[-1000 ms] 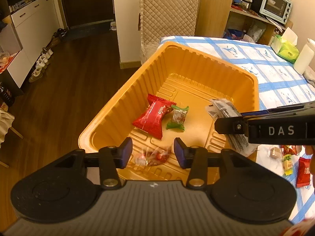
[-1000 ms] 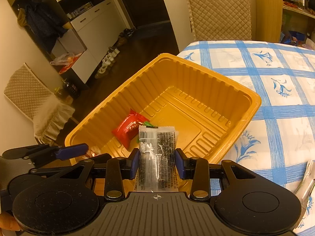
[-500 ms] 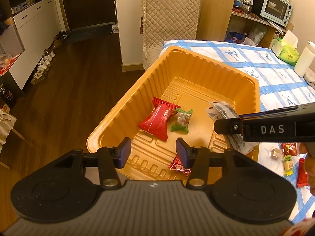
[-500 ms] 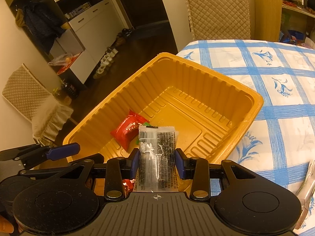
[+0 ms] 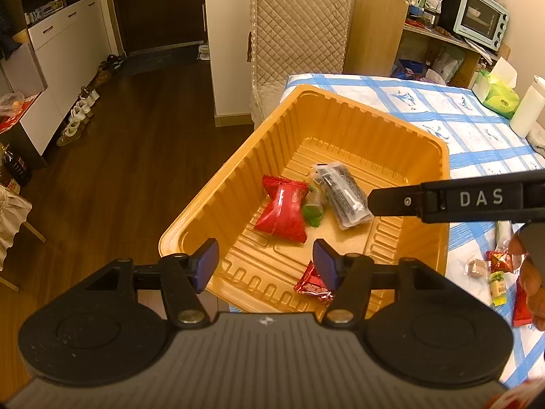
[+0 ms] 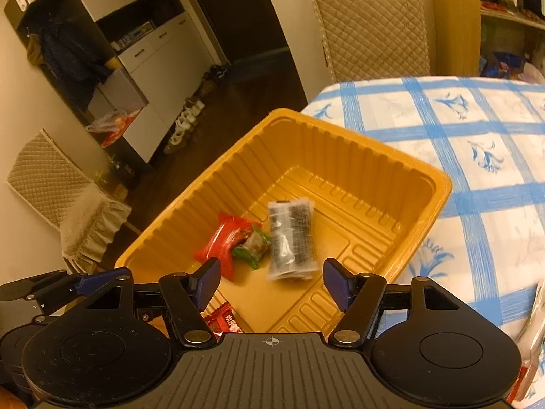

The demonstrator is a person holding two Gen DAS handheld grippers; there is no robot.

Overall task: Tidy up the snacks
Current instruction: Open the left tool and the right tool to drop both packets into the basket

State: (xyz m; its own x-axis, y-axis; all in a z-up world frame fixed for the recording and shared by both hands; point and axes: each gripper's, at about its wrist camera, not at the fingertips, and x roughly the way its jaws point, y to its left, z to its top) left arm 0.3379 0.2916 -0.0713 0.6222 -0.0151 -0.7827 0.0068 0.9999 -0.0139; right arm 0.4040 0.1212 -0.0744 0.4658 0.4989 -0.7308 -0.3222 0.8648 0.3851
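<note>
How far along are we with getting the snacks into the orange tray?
Done: four packets lie in the orange tray: the large red packet, the green candy, the clear dark packet and a small red packet.
In hand: nothing. The left tool and right tool have just been opening and are empty.
Left: loose snacks on the tablecloth beside the tray.

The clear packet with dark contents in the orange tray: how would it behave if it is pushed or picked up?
The clear packet lies flat in the orange tray, so it would probably slide, not roll. Its thin shiny film looks slippery and crinkly. It seems light and may bend at its sealed ends.
</note>
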